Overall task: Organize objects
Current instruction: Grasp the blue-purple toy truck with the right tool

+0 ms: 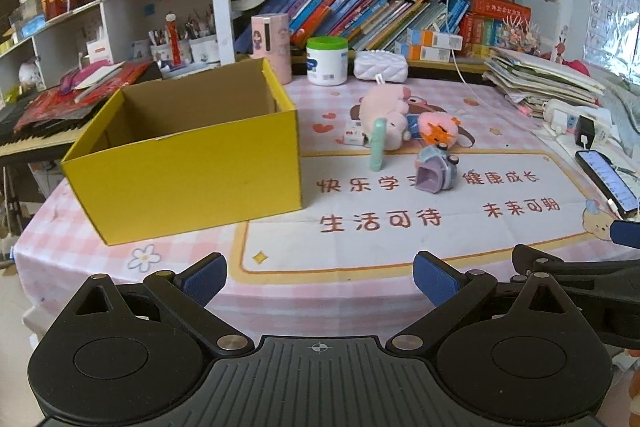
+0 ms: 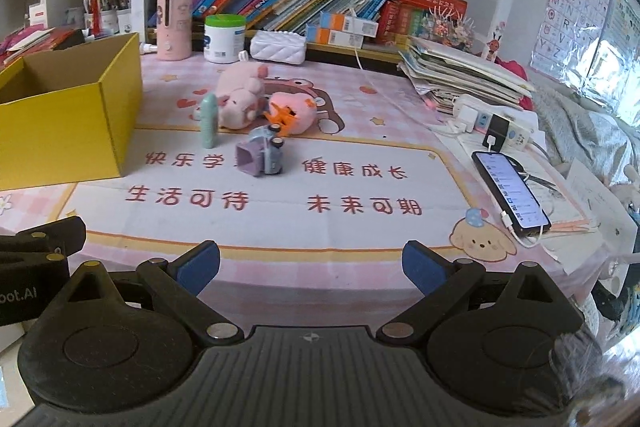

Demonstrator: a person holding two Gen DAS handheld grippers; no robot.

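Observation:
An open yellow cardboard box (image 1: 188, 171) (image 2: 68, 119) stands on the left of the pink table mat, nothing visible inside it. To its right stand a mint green tube (image 1: 378, 145) (image 2: 209, 121), a pink plush pig (image 1: 386, 109) (image 2: 240, 95), a pink and orange toy (image 1: 438, 127) (image 2: 292, 113) and a purple toy car (image 1: 436, 173) (image 2: 262, 155). My left gripper (image 1: 320, 279) hovers open at the table's near edge, holding nothing. Beside it, my right gripper (image 2: 312, 267) is open and likewise holds nothing. Both are well short of the toys.
A phone (image 2: 510, 195) on a charging cable lies at the right, behind it a power strip (image 2: 496, 125) and a stack of books (image 2: 460, 75). A white jar (image 1: 327, 61), a pink bottle (image 1: 272, 47) and a white pouch (image 1: 380, 67) stand by the bookshelf.

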